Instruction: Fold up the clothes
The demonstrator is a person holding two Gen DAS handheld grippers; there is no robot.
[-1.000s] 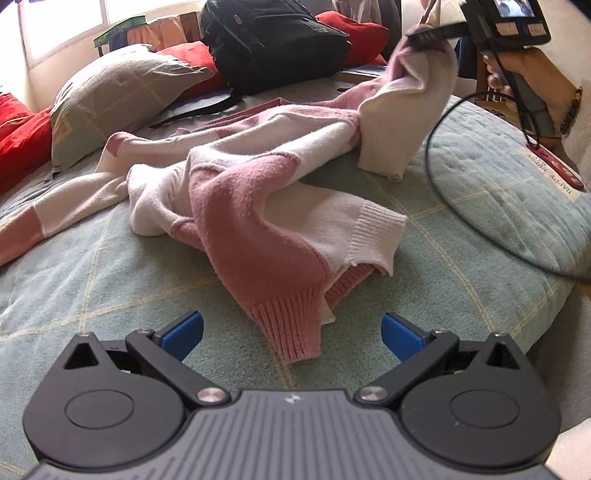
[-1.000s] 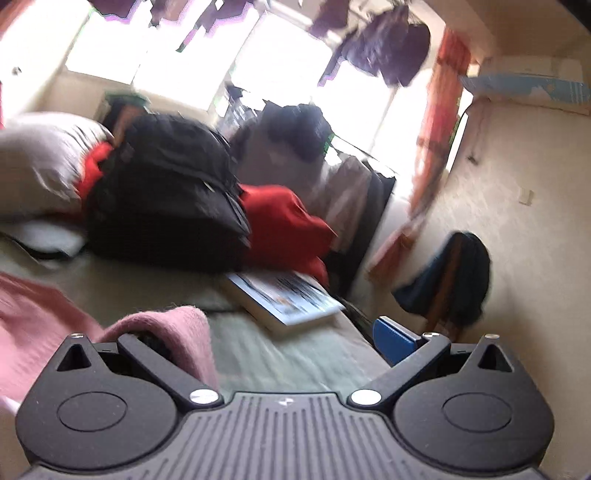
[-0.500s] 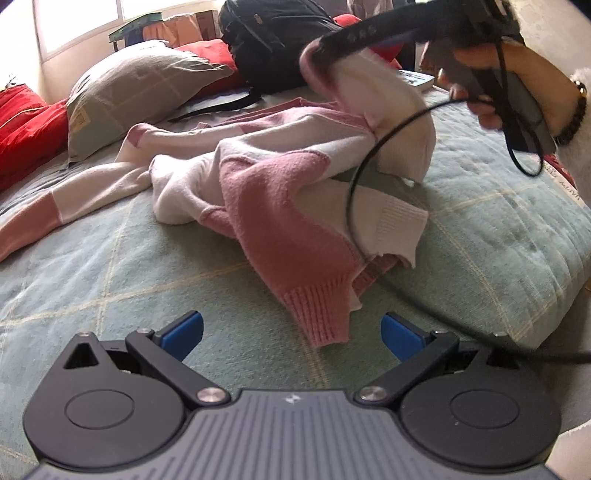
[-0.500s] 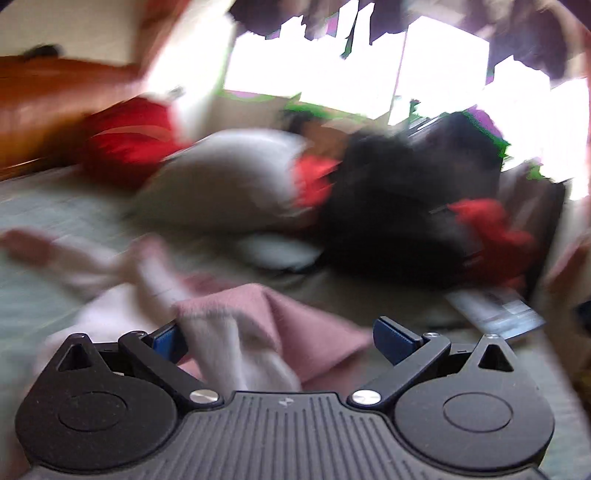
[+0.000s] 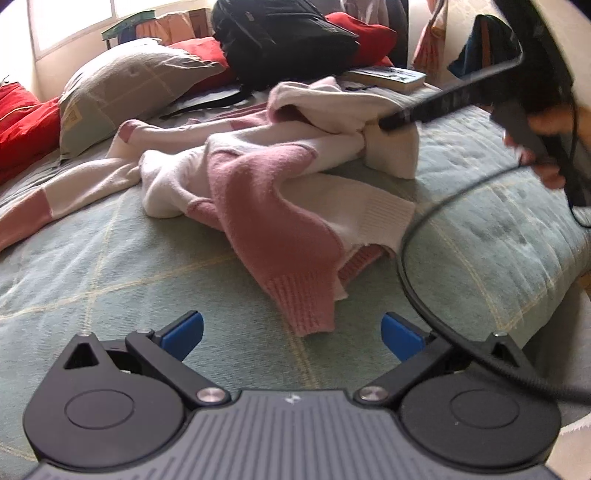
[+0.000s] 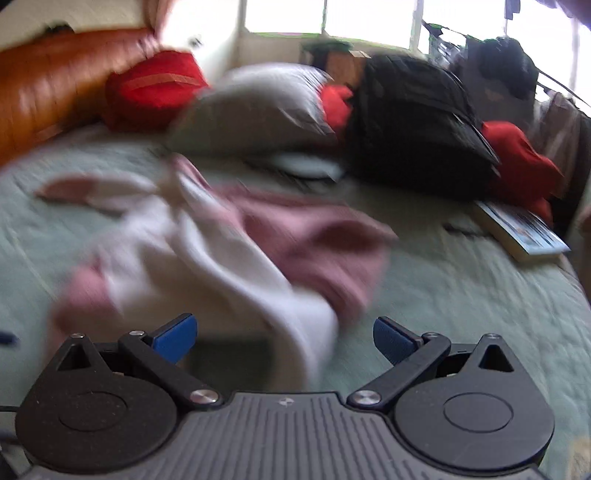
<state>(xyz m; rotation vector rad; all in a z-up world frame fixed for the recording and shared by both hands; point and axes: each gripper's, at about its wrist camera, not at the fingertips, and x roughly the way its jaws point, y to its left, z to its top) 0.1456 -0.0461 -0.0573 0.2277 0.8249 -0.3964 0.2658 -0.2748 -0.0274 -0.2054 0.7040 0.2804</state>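
Green quilted bedding [image 5: 110, 266] fills both views, with a pillow [image 5: 125, 85] and black backpack [image 5: 280, 33] at the top. My pink-and-white sweater [image 5: 273, 206] lies crumpled mid-frame. I see my left gripper [image 5: 291, 332] spread wide and empty at the bottom of its view. My right gripper [image 6: 284, 338] also stands released, white sweater cloth draped loosely between its blue pads [image 6: 177, 334].

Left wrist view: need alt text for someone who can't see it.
A crumpled pink and white sweater lies on a green bedspread, with the open left gripper just short of its pink ribbed hem. At the upper right, a hand holds the right gripper at the sweater's far white part. A pillow, black backpack and book lie behind.
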